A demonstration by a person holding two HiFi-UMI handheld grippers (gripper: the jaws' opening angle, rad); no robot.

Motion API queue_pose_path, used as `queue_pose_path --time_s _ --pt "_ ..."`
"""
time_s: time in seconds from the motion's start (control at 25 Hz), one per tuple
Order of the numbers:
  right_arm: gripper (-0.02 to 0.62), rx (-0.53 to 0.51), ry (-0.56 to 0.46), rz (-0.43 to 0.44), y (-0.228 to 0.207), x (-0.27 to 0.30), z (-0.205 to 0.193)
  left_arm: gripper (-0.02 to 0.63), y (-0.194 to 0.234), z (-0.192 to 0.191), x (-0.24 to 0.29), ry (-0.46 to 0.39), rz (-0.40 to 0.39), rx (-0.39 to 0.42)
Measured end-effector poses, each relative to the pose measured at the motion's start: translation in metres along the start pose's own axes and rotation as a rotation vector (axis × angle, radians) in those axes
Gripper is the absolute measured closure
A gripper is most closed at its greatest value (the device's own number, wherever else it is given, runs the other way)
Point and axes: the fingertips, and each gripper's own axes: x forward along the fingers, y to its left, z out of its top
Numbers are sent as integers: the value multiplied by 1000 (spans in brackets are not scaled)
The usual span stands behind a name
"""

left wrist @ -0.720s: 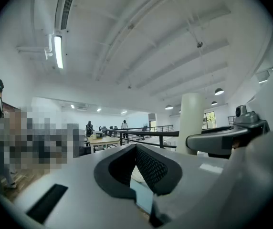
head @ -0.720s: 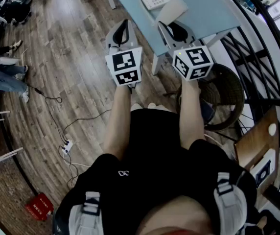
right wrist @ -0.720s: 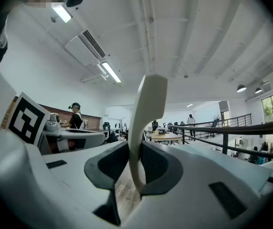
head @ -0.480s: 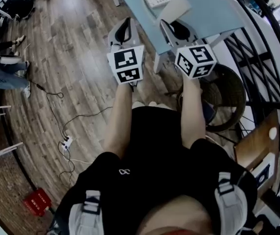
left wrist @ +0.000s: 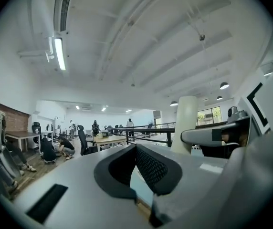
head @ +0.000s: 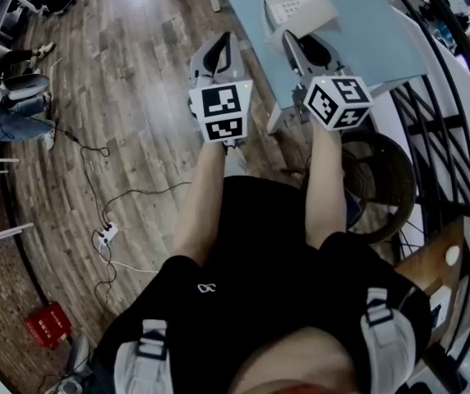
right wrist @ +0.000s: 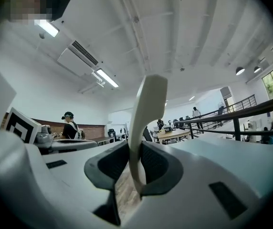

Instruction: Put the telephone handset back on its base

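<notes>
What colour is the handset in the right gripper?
Cream white; the curved plastic handset shows best in the right gripper view.

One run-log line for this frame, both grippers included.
right gripper: jaws shut on handset | left gripper: jaws apart, empty | base: on table, handset not yet seated

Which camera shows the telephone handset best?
The right gripper view: the telephone handset stands close up, clamped in the right gripper. The head view shows it small over the table; the left gripper view misses it.
</notes>
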Motion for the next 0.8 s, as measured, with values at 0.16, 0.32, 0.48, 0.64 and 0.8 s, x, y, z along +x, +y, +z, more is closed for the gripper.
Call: queue_pose_path --time_s 0.16,0.32,0.48,0.64,0.8 --pt "522 -29 23 6 -13 57 -10 607 35 -11 55 0 -9 -23" --pt "522 -1 28 -53 -57 115 -16 607 60 -22 131 16 -60 -46" --pt "522 50 40 -94 -96 197 -26 607 99 -36 214 55 -105 -60" --pt "522 83 62 -127 -113 276 -33 607 154 -44 281 103 -104 -20" --pt "522 54 71 -127 -113 325 -34 607 184 -49 323 120 -107 14"
